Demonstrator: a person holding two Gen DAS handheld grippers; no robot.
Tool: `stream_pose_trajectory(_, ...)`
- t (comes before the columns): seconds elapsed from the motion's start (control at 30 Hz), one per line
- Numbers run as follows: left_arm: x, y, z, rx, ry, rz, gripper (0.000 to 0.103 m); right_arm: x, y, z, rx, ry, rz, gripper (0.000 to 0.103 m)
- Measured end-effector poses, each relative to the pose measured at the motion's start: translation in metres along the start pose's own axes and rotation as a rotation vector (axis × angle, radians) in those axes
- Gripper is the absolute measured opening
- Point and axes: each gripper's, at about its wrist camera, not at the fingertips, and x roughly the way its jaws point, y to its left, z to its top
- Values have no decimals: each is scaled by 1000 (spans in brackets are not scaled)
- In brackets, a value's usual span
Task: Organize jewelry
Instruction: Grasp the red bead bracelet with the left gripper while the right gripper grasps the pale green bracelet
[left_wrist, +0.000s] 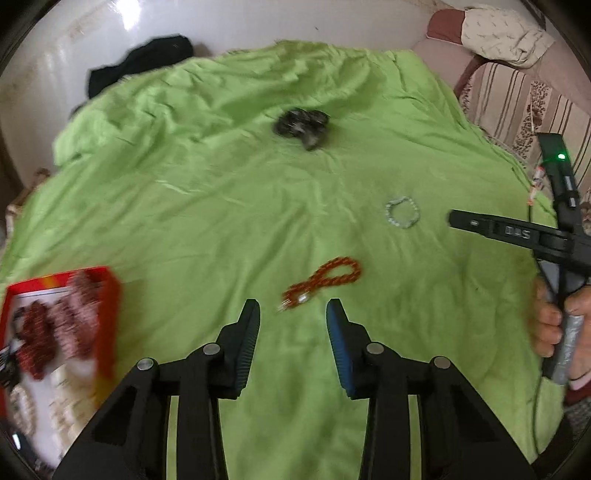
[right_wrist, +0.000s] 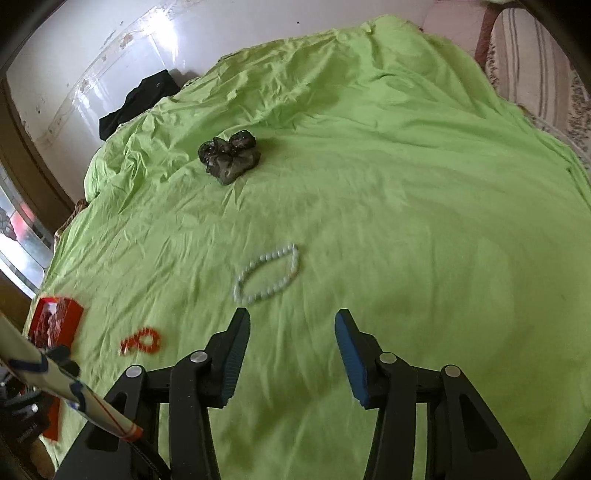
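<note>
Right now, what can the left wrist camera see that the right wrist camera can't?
Only the left wrist view shows a hand gripping the right hand-held gripper's handle, a patterned cushion on a striped sofa, and the beads inside the red box.

Only the right wrist view shows a white stick crossing its lower left corner.

Both show the green sheet, the orange beads, the white bracelet, the dark bundle and black cloth.

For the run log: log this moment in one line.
left gripper: open, above orange bead strand | right gripper: open, near white bead bracelet | red box: holds jewelry
</note>
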Motion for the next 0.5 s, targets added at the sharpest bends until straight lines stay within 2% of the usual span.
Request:
stream_pose_trajectory(0.13, 26, -3, 17, -7, 40, -69, 36, 22, -8, 14, 25, 26, 14, 49)
stream_pose_trajectory(0.33, 53, -2, 31, -18, 72, -154, 36, 45, -9, 28, 31, 44, 50, 42)
stream_pose_trajectory(0.5, 72, -8, 33, 40, 102, -150, 36, 63, 5, 28, -38, 63, 23, 40)
